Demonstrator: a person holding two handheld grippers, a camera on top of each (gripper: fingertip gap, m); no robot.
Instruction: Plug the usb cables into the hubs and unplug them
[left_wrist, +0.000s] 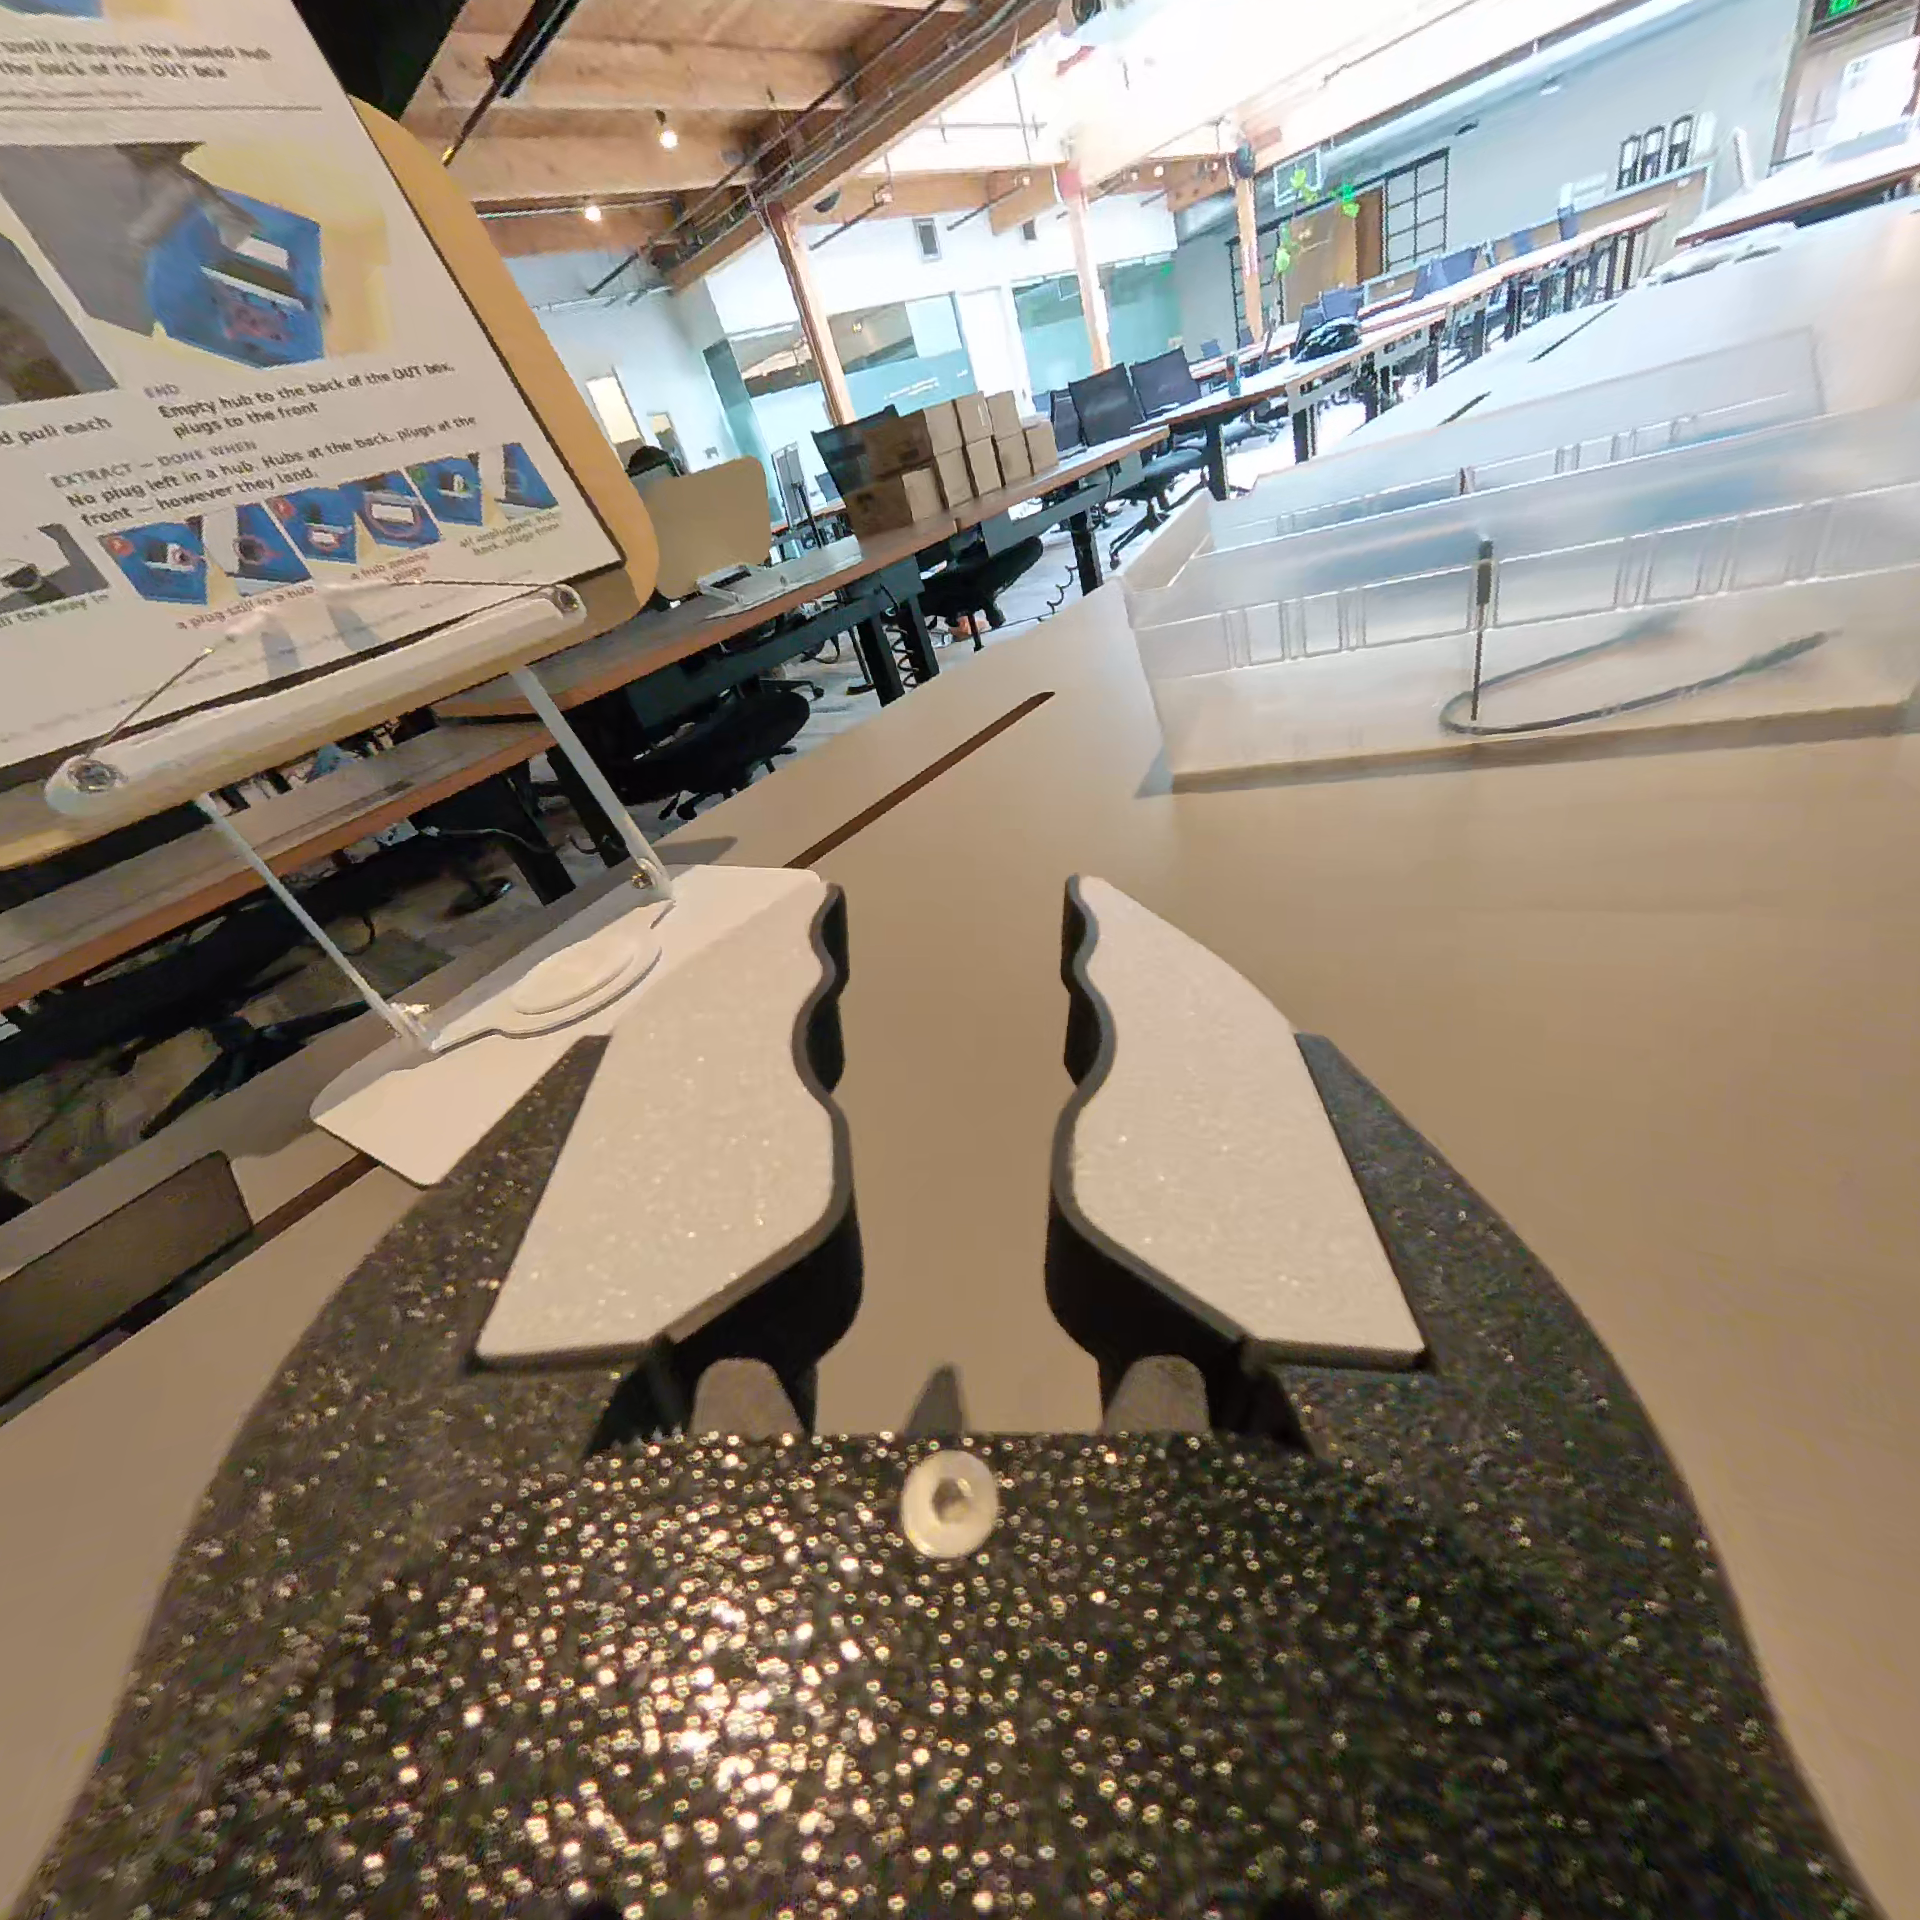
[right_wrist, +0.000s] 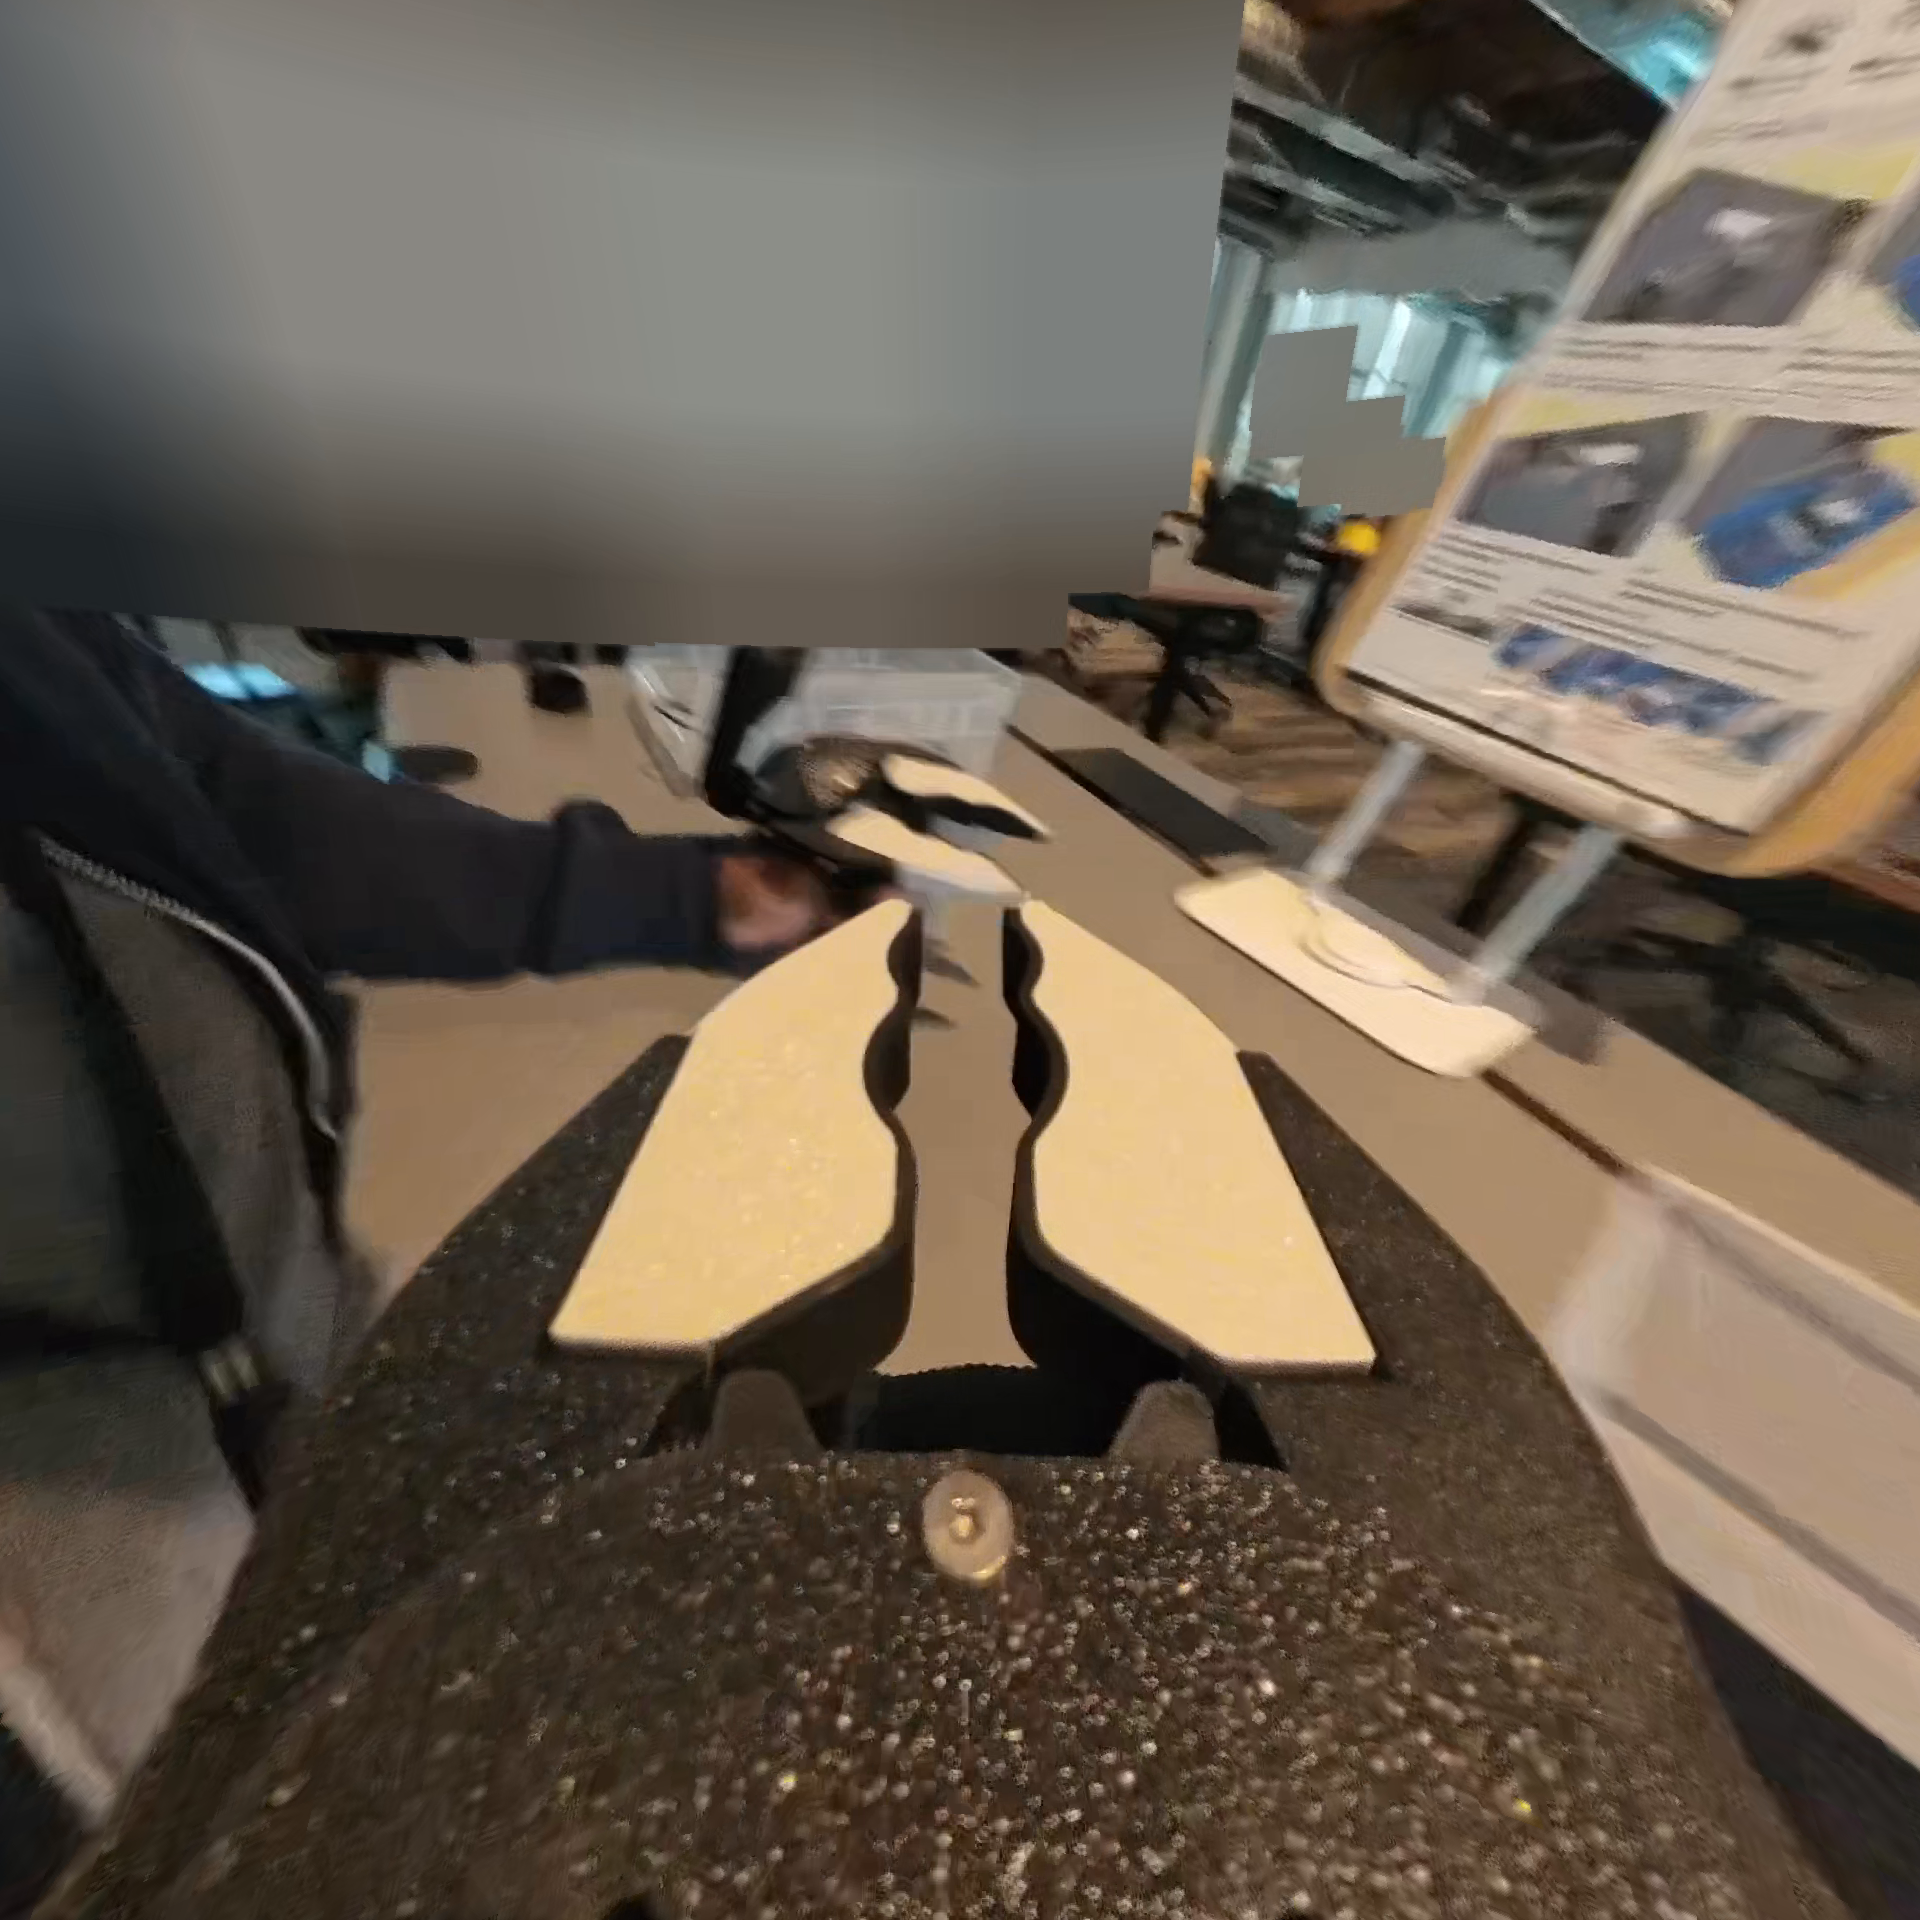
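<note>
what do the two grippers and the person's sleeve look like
Both grippers match. The left gripper has a black, glittery, grainy body with a silver screw at its centre and two pale flat fingers with wavy black inner edges. The right gripper has the same build, though its fingers look cream in that view. The person wears a dark sleeve and a dark jacket with a zip.
</note>
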